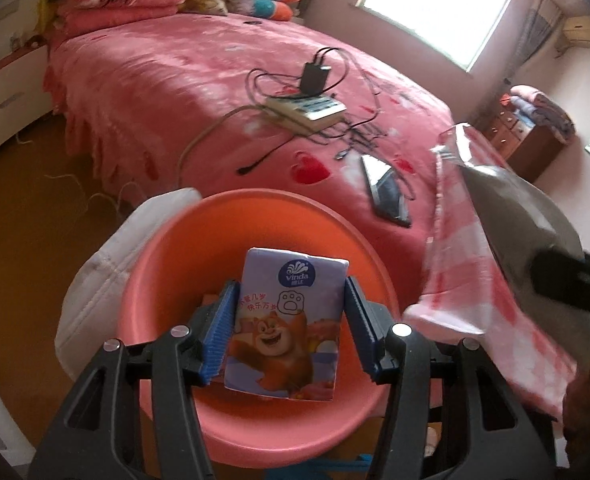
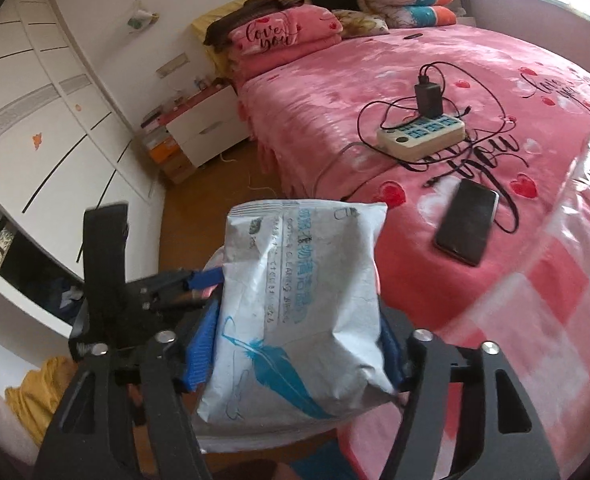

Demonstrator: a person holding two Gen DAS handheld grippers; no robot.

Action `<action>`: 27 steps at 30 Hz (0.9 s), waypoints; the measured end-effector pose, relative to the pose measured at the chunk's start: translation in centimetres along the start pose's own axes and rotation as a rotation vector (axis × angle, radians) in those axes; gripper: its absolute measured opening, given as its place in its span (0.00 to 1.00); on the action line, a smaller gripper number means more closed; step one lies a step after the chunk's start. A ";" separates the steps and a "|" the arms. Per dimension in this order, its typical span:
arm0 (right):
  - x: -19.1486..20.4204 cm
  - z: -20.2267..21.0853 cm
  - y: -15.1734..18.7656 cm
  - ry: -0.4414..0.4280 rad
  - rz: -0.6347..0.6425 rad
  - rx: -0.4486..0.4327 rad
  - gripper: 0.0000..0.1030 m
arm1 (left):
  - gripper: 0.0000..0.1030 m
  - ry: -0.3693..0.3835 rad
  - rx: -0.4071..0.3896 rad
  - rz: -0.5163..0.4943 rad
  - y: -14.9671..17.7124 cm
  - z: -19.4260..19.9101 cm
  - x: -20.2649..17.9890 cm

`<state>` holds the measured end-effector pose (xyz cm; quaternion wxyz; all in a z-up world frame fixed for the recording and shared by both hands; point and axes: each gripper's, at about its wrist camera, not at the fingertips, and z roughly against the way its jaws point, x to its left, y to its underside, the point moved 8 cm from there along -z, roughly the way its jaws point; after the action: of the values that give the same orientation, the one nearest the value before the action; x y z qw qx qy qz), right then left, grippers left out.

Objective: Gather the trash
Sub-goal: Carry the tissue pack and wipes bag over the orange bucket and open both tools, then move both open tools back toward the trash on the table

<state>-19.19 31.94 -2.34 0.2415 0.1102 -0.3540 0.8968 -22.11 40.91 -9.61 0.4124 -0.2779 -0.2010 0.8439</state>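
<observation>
My left gripper [image 1: 285,326] is shut on a purple Vinda tissue pack [image 1: 287,320] with a cartoon bear, held over the inside of an orange plastic basin [image 1: 167,272]. My right gripper [image 2: 299,344] is shut on a white wipes packet [image 2: 295,312] with a blue feather print, held above the foot of the pink bed. In the left wrist view the same packet [image 1: 523,208] shows grey at the right, in the other gripper. The left gripper's black body [image 2: 107,280] shows at the left of the right wrist view.
The pink bed [image 1: 183,92] holds a power strip [image 2: 423,136] with a black charger and tangled cables, and a black phone [image 2: 469,226]. A pink checked cloth [image 1: 479,280] lies on the bed's near corner. A white cushion [image 1: 95,280] sits beside the basin. White wardrobe [image 2: 35,120] at left.
</observation>
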 end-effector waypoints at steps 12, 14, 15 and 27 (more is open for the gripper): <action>-2.9 2.2 0.1 0.032 -0.089 -0.094 0.85 | 0.71 -0.055 -0.084 -0.056 -0.1 1.3 0.8; -3.5 3.4 0.7 0.056 -0.091 -0.113 0.85 | 0.73 -0.051 -0.114 -0.096 0.2 1.7 -0.5; -3.7 3.9 1.0 0.060 -0.097 -0.118 0.85 | 0.73 -0.041 -0.135 -0.117 0.5 1.8 -1.5; -7.2 13.4 5.8 0.232 -0.121 -0.251 0.85 | 0.73 -0.125 -0.278 -0.143 1.3 -2.6 -5.4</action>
<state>-15.62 16.43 1.33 0.3461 -0.0041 -0.4256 0.8361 -18.50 36.08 -10.77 0.4156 -0.2644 -0.3604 0.7921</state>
